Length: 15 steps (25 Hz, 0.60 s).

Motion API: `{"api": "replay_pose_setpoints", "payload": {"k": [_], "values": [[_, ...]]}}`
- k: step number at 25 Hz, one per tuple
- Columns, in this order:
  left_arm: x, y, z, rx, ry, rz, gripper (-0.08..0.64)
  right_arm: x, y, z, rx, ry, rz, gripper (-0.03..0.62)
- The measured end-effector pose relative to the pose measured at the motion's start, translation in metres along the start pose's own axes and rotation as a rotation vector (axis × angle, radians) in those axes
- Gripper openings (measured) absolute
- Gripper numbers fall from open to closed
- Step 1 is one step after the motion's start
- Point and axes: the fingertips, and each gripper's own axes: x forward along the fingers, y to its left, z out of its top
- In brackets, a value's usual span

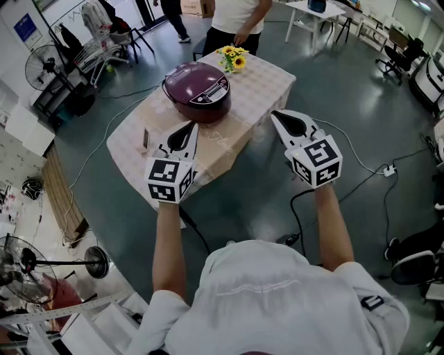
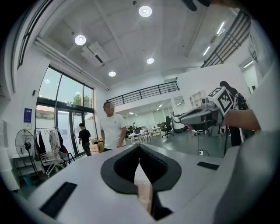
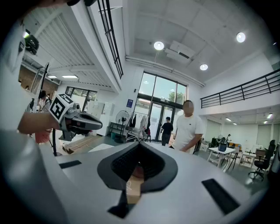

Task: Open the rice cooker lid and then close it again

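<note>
Grey-green smooth floor (image 1: 333,76) of an open hall with a high white ceiling and a glazed entrance; one small table (image 1: 267,87) stands on it.

- Rice cooker (image 1: 197,91): rounded, squat body in glossy plum. It sits towards the far left part of the table top. Its domed lid (image 1: 189,78) is down and closed, with a silver-grey control panel (image 1: 214,90) set into its right side.
- Table covering: matte cloth (image 1: 132,142) in a pale beige-pink check, draped over the edges.
- Flowers (image 1: 234,59): a small yellow bunch with green leaves, just beyond the cooker at the far edge.
- Left gripper (image 1: 189,129): pale grey moulded shell with black ribbed pads. The jaws are pressed together with nothing between them. It is held roughly level, with its tip at the near edge of the table, apart from the cooker. A cube with black-and-white square markers (image 1: 168,179) sits at its rear.
- Right gripper (image 1: 279,116): same build, jaws likewise closed and empty. It is off the table's near right corner, with a matching cube (image 1: 318,161).
- Person (image 1: 236,17): white top and dark trousers, standing at the far side of the table.
- Pedestal fan (image 1: 41,67): round wire cage, by the left wall.
- Cable (image 1: 361,165): thin and pale, trailing over the floor at right.
</note>
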Motion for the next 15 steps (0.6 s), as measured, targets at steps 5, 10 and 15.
{"api": "replay_pose_setpoints", "payload": {"k": [5, 10, 15], "values": [[0.005, -0.003, 0.001, 0.0, 0.002, 0.002, 0.015, -0.003, -0.008, -0.004, 0.006, -0.005, -0.009, 0.025], [0.011, -0.01, -0.001, 0.003, 0.004, 0.01, 0.017, -0.01, -0.017, -0.004, 0.097, -0.059, 0.012, 0.025], [0.016, -0.014, -0.001, 0.007, 0.009, 0.018, 0.018, -0.009, -0.019, -0.009, 0.063, -0.035, 0.031, 0.025]]}}
